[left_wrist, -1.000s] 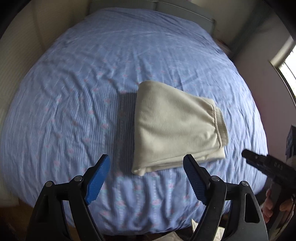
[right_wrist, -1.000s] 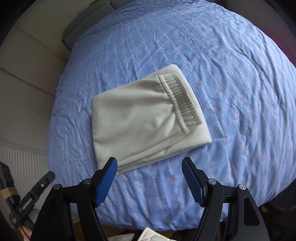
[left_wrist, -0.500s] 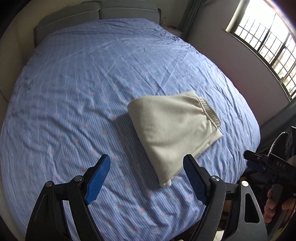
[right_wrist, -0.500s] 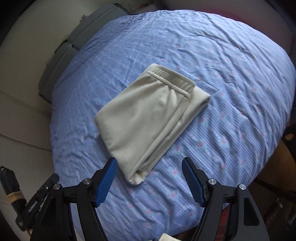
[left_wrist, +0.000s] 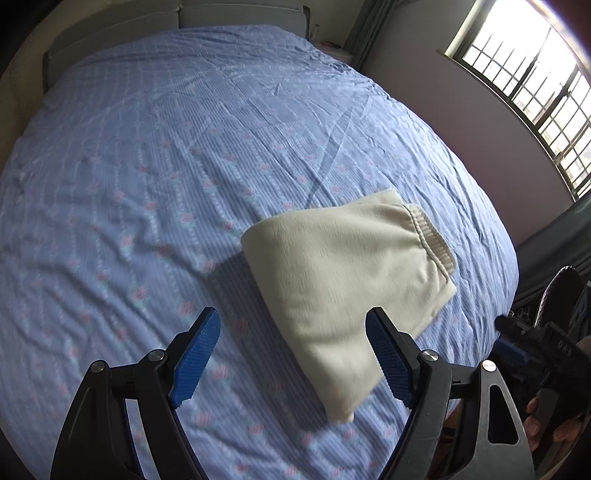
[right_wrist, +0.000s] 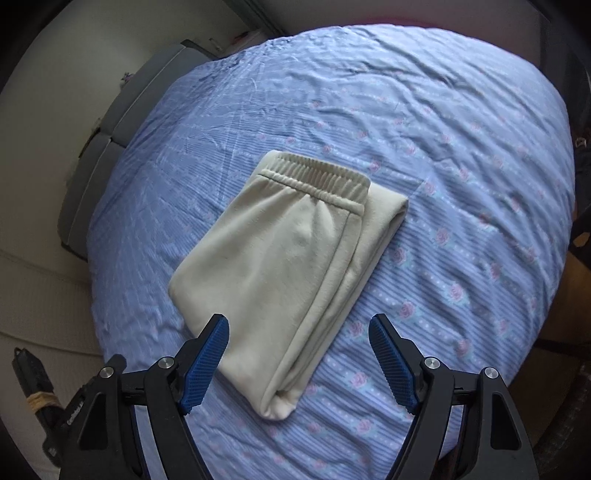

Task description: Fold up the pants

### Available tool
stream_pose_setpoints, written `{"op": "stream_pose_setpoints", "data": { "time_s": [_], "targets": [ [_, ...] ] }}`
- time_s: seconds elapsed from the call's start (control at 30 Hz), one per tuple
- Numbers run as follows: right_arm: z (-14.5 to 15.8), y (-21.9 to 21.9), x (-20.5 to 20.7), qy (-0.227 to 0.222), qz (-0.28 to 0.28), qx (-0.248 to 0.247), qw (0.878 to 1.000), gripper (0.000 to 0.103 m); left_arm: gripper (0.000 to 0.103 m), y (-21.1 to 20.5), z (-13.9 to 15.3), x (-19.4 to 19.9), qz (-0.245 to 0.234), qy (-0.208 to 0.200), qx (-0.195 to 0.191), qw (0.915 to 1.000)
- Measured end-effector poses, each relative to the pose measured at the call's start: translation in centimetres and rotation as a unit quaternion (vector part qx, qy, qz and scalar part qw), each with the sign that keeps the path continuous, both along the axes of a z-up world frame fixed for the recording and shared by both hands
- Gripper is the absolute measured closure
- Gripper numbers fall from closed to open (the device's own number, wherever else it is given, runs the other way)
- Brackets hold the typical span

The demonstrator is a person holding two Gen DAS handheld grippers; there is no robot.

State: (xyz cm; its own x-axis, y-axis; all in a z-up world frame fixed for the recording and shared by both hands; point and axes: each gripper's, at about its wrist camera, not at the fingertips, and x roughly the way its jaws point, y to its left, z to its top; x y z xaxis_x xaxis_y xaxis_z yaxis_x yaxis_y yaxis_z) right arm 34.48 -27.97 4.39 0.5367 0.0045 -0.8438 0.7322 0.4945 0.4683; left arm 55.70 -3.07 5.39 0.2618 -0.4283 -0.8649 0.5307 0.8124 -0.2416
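Observation:
Cream pants (left_wrist: pixel 343 273) lie folded into a compact rectangle on the blue flowered bedspread (left_wrist: pixel 155 177), elastic waistband on top at one end. In the right wrist view the pants (right_wrist: pixel 288 258) lie straight ahead, waistband at the far end. My left gripper (left_wrist: pixel 293 358) is open and empty, held above the bed near the folded bundle's near corner. My right gripper (right_wrist: pixel 299 363) is open and empty, above the near end of the bundle. The right gripper's body also shows at the right edge of the left wrist view (left_wrist: pixel 532 343), held by a hand.
A grey headboard (left_wrist: pixel 177 18) runs along the bed's far end. A barred window (left_wrist: pixel 528 77) is in the wall on the right. The bed's edge falls away on the right to a dark floor area. The left gripper's body (right_wrist: pixel 40 391) shows at lower left.
Both grippers have swung around the bed while staying open; the folded pants have not moved on the bedspread. The window has come into the left view.

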Motion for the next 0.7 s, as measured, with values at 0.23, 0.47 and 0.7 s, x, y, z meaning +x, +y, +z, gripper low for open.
{"op": "stream_pose_setpoints", "data": {
  "time_s": [0.23,0.47,0.7],
  "targets": [
    [-5.6,-0.6,1.6,0.002,-0.038,0.026,0.999,0.024,0.022,-1.6,-4.6,4.2,-0.014,0.027,0.0,0.9995],
    [-8.6,-2.4,2.9,0.008,-0.063,0.009,0.998,0.024,0.022,-3.2,-8.0,5.7,-0.029,0.04,0.0,0.9988],
    [-10.9,-4.0,4.2,0.012,-0.067,-0.003,0.998,0.021,0.022,-4.0,-10.9,7.6,0.004,0.082,-0.018,0.9965]
  ]
}}
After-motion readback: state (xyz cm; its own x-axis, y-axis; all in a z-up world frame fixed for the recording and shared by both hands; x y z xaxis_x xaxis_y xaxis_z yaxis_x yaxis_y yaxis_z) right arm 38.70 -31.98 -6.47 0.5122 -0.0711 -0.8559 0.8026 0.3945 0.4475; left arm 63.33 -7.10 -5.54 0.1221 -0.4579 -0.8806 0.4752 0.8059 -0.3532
